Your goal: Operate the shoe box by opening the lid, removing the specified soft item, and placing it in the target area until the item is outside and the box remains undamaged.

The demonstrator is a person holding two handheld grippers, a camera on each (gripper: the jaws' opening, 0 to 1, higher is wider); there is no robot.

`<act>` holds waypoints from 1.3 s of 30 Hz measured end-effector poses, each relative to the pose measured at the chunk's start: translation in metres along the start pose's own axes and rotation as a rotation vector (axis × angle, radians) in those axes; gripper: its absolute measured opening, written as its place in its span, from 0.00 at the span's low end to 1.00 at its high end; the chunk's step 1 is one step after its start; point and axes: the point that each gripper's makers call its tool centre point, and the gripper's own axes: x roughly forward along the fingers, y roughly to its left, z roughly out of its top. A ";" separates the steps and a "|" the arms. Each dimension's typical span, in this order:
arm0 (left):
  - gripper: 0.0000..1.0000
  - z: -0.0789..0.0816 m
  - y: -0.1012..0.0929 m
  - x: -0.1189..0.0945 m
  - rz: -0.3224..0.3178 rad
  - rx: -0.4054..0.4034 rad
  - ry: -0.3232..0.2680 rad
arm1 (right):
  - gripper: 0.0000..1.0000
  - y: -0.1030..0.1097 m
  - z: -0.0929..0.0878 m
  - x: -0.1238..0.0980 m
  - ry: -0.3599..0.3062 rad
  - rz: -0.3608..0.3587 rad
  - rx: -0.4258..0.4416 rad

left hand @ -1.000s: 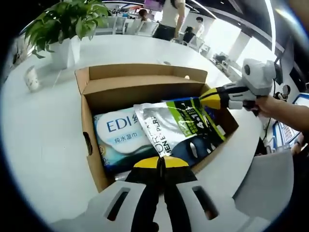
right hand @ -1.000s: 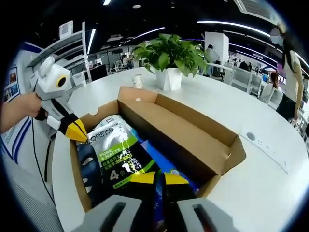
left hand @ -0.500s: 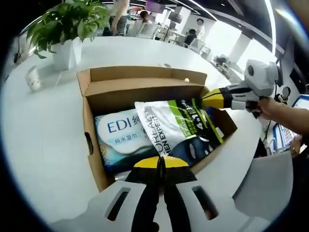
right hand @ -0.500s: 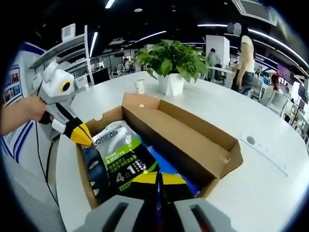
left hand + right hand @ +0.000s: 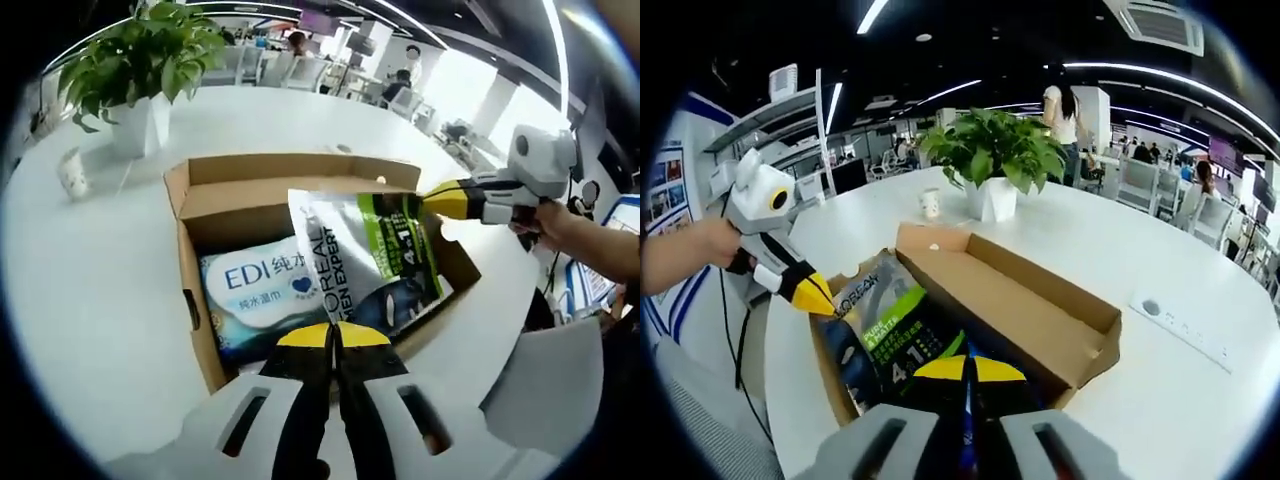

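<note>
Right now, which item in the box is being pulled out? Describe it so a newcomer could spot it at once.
On the white table sits an open cardboard box. Inside, a silver, green and black pouch is tilted up, pinched at opposite ends by the left gripper and the right gripper. The flat blue and white wipes pack beside it lies untouched.

Pouch (image 5: 366, 262) reads "L'OREAL MEN EXPERT", "4in1"; wipes pack (image 5: 262, 296) "EDI".

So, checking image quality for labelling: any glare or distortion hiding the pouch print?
Left gripper view: the pouch shows silver glare, print still legible; fisheye bends the box edges. Right gripper view: pouch darker, lettering small; ceiling lights streak overhead.
</note>
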 end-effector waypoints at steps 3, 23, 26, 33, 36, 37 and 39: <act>0.00 0.004 0.000 -0.003 0.002 0.000 -0.012 | 0.00 0.000 0.008 -0.003 -0.017 -0.001 -0.008; 0.00 0.029 -0.012 -0.008 -0.007 0.035 -0.051 | 0.00 -0.009 0.034 -0.025 -0.062 -0.018 -0.034; 0.00 0.032 -0.017 -0.007 -0.013 0.040 -0.054 | 0.00 -0.012 0.035 -0.029 -0.065 -0.025 -0.037; 0.00 0.040 -0.026 -0.004 -0.031 0.046 -0.064 | 0.00 -0.020 0.037 -0.040 -0.075 -0.041 -0.031; 0.00 0.044 -0.031 -0.002 -0.039 0.052 -0.066 | 0.00 -0.026 0.038 -0.046 -0.081 -0.051 -0.025; 0.00 0.045 -0.033 -0.001 -0.045 0.052 -0.066 | 0.00 -0.027 0.039 -0.047 -0.083 -0.054 -0.023; 0.00 0.048 -0.038 0.001 -0.054 0.058 -0.067 | 0.00 -0.031 0.038 -0.051 -0.085 -0.061 -0.021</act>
